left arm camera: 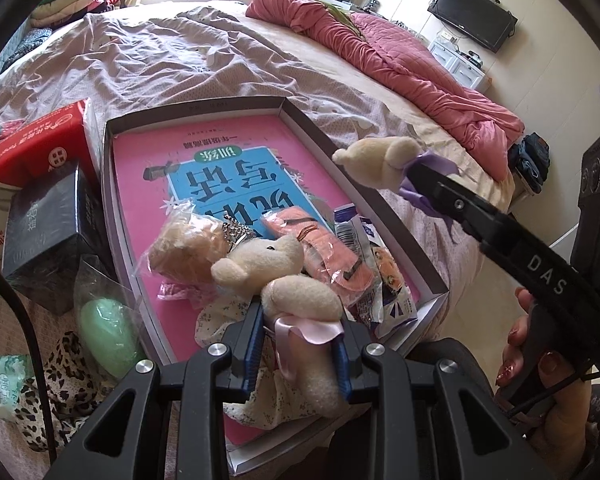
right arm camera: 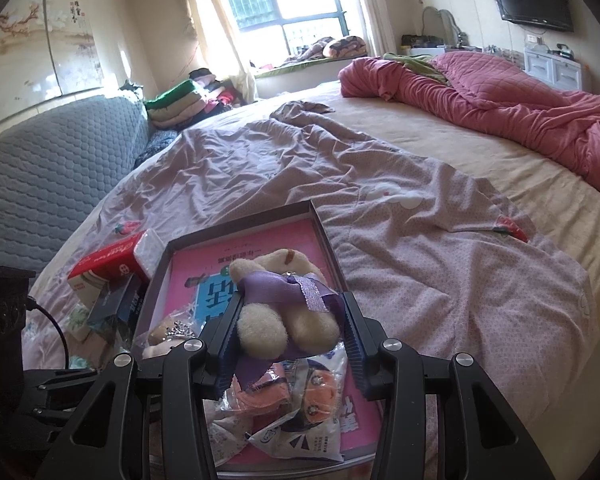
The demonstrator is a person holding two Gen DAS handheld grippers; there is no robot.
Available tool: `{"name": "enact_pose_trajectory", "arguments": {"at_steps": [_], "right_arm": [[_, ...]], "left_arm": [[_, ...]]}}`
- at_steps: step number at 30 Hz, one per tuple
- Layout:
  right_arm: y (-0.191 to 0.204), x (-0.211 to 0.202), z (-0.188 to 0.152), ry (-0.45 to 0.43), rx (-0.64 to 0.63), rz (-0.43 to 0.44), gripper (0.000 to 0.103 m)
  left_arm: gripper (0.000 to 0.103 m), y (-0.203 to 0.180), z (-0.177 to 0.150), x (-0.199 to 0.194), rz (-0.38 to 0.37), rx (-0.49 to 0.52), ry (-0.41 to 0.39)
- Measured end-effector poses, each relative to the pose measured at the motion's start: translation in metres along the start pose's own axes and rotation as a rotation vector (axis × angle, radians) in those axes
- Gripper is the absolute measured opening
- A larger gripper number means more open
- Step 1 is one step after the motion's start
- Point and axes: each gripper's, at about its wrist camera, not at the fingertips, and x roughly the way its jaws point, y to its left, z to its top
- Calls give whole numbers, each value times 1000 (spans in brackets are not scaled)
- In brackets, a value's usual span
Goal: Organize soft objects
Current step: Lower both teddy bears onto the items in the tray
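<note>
My left gripper (left arm camera: 298, 336) is shut on a cream plush bear with a pink ribbon (left arm camera: 300, 292), held low over the near end of a shallow box (left arm camera: 432, 286). A pink book (left arm camera: 148, 160) lines the box. My right gripper (right arm camera: 290, 320) is shut on a second cream bear with a purple ribbon (right arm camera: 260, 328), held above the box (right arm camera: 320, 220). The left wrist view shows that purple-ribbon bear (left arm camera: 374, 160) at the tip of the right gripper, over the box's right rim. A wrapped tan plush (left arm camera: 184, 248), an orange wrapped item (left arm camera: 332, 256) and a blue-white packet (left arm camera: 380, 276) lie in the box.
Left of the box on the bed are a red carton (left arm camera: 36, 144), a black box (left arm camera: 48, 236), a green egg-shaped thing in plastic (left arm camera: 104, 336) and leopard-print cloth (left arm camera: 60, 392). A pink quilt (right arm camera: 520, 100) lies at the far right. A hand (left arm camera: 528, 344) holds the right gripper's handle.
</note>
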Motion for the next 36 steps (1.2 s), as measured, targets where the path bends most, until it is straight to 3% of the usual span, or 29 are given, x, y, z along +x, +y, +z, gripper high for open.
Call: {"name": "enact_pose_trajectory", "arguments": {"at_steps": [36], "right_arm": [[13,44,-24,213,-72,14,47]], "left_arm": [[31,2,-2,4,8,5,15]]}}
